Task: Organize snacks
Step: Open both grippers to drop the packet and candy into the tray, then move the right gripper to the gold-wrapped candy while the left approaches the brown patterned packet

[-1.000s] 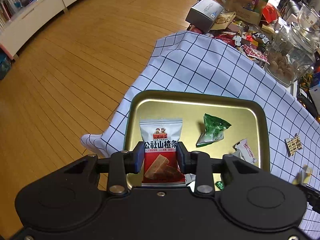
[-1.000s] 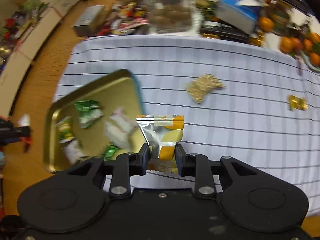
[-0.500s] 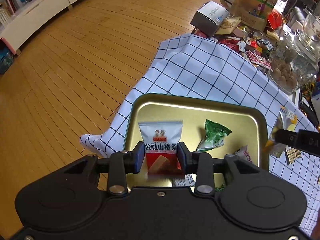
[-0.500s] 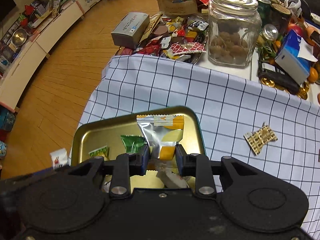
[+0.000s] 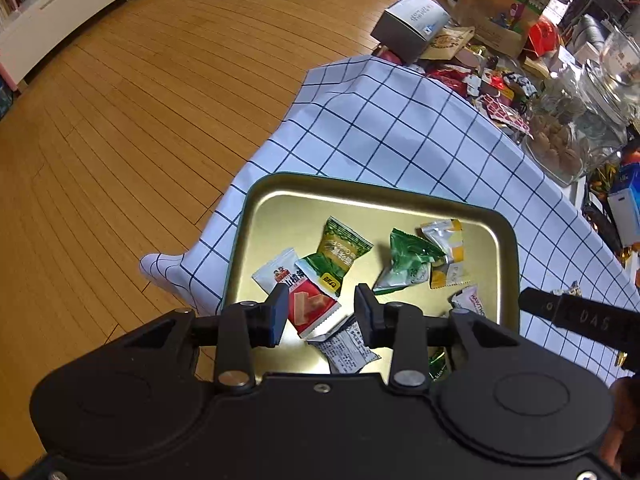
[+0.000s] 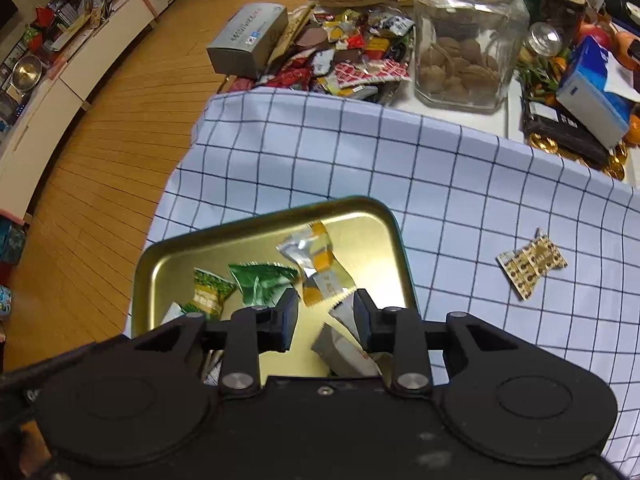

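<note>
A gold metal tray (image 5: 360,188) sits on the checked cloth and holds several snack packets. My left gripper (image 5: 322,314) is open just above it. The red-and-white hawthorn packet (image 5: 308,304) lies loose in the tray below the fingers, beside a green packet (image 5: 340,254). My right gripper (image 6: 325,316) hovers over the tray (image 6: 280,212) with its jaws opening and nothing pressed between the pads. The silver-and-yellow packet (image 6: 312,256) rests in the tray just beyond its fingertips, against another green packet (image 6: 260,280). The right gripper's body (image 5: 580,320) shows at the right edge of the left wrist view.
A gold-patterned packet (image 6: 532,264) lies on the cloth right of the tray. Behind the cloth are a glass jar (image 6: 464,40), a grey box (image 6: 248,38) and a pile of snacks (image 6: 352,64). The table edge and wooden floor (image 5: 140,100) are on the left.
The left gripper let go of the red-and-white packet, which now lies in the tray. The right gripper swung left over the tray and released the silver-and-yellow packet into it.
</note>
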A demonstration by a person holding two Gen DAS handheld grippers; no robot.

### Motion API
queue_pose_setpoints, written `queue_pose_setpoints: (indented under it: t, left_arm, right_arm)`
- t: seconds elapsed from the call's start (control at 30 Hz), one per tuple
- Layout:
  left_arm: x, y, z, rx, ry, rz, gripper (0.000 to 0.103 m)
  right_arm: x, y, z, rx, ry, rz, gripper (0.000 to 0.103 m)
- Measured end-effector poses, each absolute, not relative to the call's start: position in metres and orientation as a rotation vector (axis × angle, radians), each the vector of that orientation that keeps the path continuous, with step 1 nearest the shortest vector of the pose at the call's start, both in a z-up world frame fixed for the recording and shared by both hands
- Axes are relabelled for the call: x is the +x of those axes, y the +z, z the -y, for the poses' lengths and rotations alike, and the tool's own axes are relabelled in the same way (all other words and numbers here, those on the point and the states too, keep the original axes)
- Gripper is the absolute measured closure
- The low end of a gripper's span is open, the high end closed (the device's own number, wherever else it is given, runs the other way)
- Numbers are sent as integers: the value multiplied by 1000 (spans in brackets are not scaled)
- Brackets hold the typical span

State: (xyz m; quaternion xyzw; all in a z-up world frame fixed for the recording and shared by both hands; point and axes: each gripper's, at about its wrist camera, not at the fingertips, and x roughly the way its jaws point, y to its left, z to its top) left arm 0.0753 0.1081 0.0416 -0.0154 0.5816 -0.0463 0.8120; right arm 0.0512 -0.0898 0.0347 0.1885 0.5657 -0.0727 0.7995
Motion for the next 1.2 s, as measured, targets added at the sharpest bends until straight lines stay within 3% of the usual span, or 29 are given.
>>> queue_pose_setpoints:
  t: [0.53, 1.2]
  left_arm:
    - [50, 52, -16, 99, -245, -1238, 59]
    - [2, 44, 141, 293, -482, -1223, 59]
  right_arm:
    - [-44, -6, 204, 552, -370, -1328, 71]
    - [-106, -26, 394, 817, -751, -1270, 71]
